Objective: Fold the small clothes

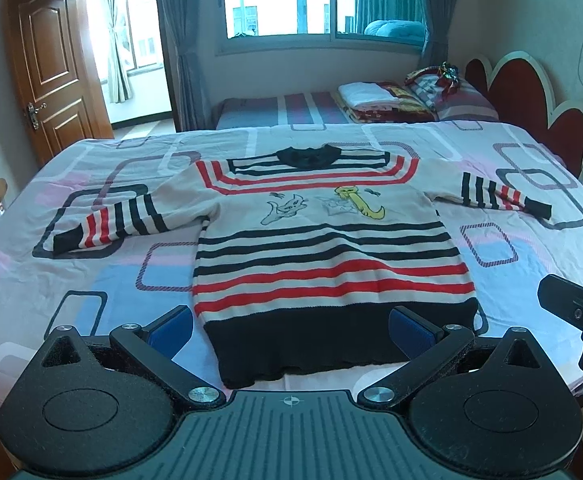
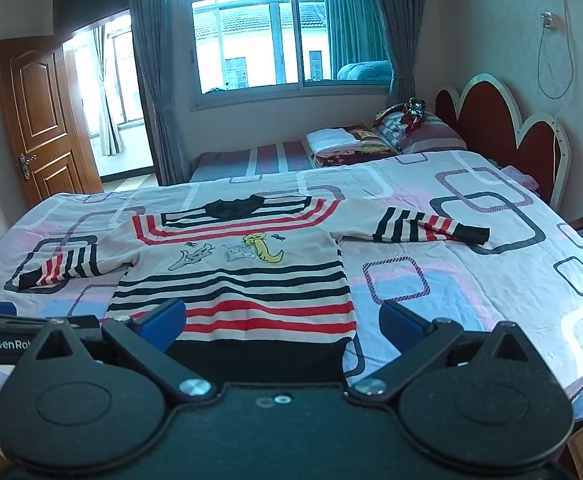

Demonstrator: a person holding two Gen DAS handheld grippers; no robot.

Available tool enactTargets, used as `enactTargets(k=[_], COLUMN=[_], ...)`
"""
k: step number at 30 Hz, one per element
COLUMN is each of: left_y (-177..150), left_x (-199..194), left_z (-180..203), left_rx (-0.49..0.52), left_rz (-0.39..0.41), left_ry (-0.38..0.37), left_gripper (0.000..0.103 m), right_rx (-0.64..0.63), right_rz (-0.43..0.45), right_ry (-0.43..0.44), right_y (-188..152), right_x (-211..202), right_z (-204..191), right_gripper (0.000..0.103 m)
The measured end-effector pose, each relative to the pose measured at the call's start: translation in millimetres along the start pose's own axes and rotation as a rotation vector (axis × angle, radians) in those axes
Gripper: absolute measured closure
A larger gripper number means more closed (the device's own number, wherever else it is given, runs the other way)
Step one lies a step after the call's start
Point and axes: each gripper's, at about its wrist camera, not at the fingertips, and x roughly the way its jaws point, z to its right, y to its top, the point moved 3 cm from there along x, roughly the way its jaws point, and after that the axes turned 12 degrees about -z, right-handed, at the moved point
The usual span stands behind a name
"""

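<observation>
The cream knit sweater with black and red stripes [image 1: 323, 248] lies flat, sleeves spread, on the patterned bed sheet [image 1: 91, 264]. Left gripper [image 1: 291, 326] and right gripper [image 2: 281, 322] hover spread apart, holding nothing; best pinch 1 sleeve cuff cleanly, folding inward.

This is a bedroom in a home. A wide bed [image 1: 131, 288] with a sheet of pink, blue and grey rectangles fills the middle, backed by a red scalloped headboard [image 1: 531, 92]. Beyond it lies a second, lower bed [image 2: 251, 160] with folded bedding [image 2: 343, 142] and a striped pillow [image 2: 431, 130]. Blue-grey curtains [image 2: 147, 80] frame a sliding window [image 2: 259, 40] that looks onto neighbouring houses, and a panelled wooden door [image 1: 51, 68] stands open on the left.
</observation>
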Motion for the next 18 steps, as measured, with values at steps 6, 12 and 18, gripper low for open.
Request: enactTargets(k=[6,12,18], left_y=[1,3,4], left_x=[2,4,6], left_z=[4,7,9], left_rx=[-0.002,-0.001,-0.004], left_rz=[-0.006,-0.008,-0.008], left_ry=[0.002,0.002,0.003], left_gripper=[0.0,0.0,0.0], right_rx=[0.011,0.02,0.021], right_rz=[-0.024,-0.033,-0.028], right_ry=[-0.042,-0.048,-0.045], right_y=[9,11,8], right_x=[-20,-22,-17], right_z=[-8,-13,-8], right_gripper=[0.001,0.001,0.001])
